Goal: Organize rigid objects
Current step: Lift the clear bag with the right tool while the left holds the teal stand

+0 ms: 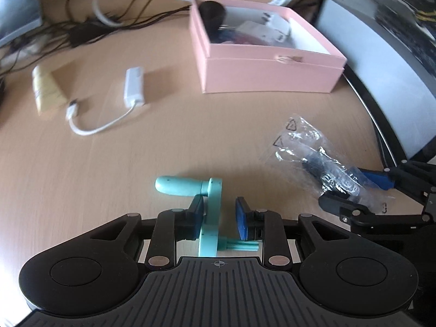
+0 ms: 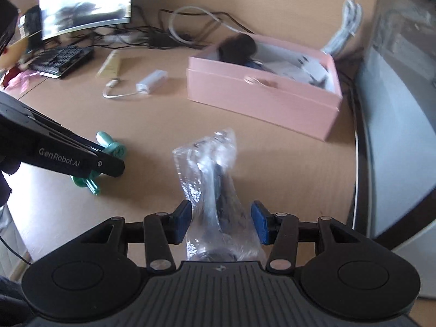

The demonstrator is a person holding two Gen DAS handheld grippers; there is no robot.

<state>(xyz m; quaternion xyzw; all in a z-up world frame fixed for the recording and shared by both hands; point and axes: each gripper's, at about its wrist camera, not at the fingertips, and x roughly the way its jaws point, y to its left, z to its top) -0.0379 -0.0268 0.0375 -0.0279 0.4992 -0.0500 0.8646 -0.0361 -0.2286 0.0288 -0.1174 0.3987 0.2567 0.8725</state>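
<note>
**Stock on your desk: two items between the grippers, one box, loose oddments**

Your left gripper (image 1: 219, 215) is low over the wooden desk (image 1: 163, 150), jaws partly spread. The turquoise crank handle (image 1: 209, 212) stands between its pads: the left pad sits against the crank's flat arm, the right pad stands apart from it with a clear gap. The crank's rounded grip points left, and its ribbed shaft points right, under the right pad. It appears to rest on the desk.

Your right gripper (image 2: 222, 223) has jaws partly spread around a crumpled clear plastic bag (image 2: 215, 185) with a dark object inside. The left pad touches the bag's edge; the right pad is just beside it. You cannot tell whether the film is being pressed.

Farther back on the desk:
- Pink box (image 1: 267, 73), open, holding a black round object, white items and other things too blurred to name.
- White adapter with short cable (image 1: 133, 87), left of the box and apart from it.
- Pale yellow tube (image 1: 43, 90), left of the adapter.
- Tangle of black and white cables (image 1: 95, 21), behind these.
- Black keyboard (image 2: 62, 58) and a monitor (image 2: 87, 2), far left in your right wrist view.
</note>
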